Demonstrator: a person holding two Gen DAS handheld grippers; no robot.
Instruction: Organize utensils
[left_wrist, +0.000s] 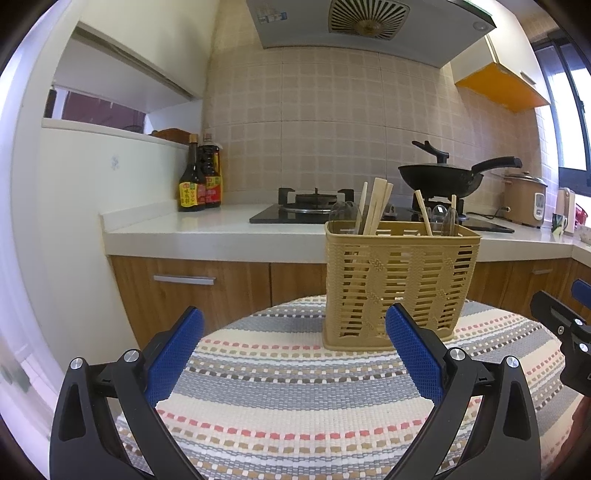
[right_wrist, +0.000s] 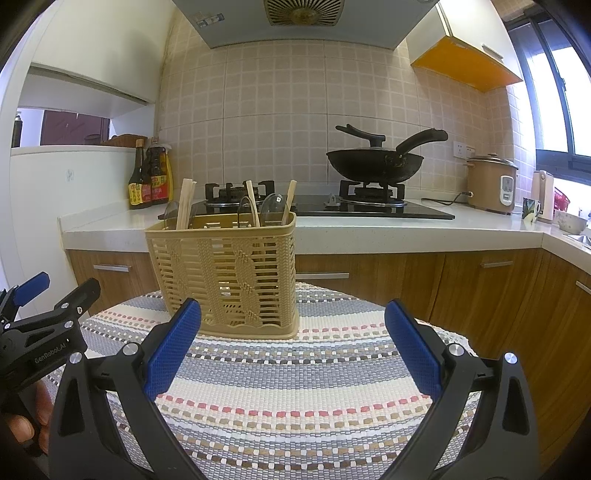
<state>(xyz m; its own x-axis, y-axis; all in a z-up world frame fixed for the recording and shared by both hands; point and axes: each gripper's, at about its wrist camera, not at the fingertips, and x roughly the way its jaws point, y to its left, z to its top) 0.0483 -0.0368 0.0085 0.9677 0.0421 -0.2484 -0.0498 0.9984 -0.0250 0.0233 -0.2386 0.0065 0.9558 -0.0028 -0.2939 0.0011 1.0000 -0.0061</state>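
Observation:
A tan slotted plastic utensil basket (left_wrist: 400, 284) (right_wrist: 229, 273) stands upright on the far part of a round table under a striped woven cloth (left_wrist: 295, 398) (right_wrist: 303, 387). Wooden chopsticks (left_wrist: 376, 206) (right_wrist: 184, 203) and clear plastic spoons (left_wrist: 345, 218) (right_wrist: 273, 208) stick up out of it. My left gripper (left_wrist: 293, 328) is open and empty, just short of the basket and left of it. My right gripper (right_wrist: 291, 325) is open and empty too, in front of the basket's right side. Each gripper shows at the edge of the other's view, the right gripper (left_wrist: 561, 317) and the left gripper (right_wrist: 48, 295).
Behind the table runs a white kitchen counter (left_wrist: 229, 229) (right_wrist: 369, 229) with a gas hob, a black wok (left_wrist: 441, 179) (right_wrist: 375, 164), sauce bottles (left_wrist: 199, 181) (right_wrist: 149, 179) and a rice cooker (right_wrist: 491, 182). Wooden cabinets sit below. A hand (right_wrist: 26, 421) holds the left gripper.

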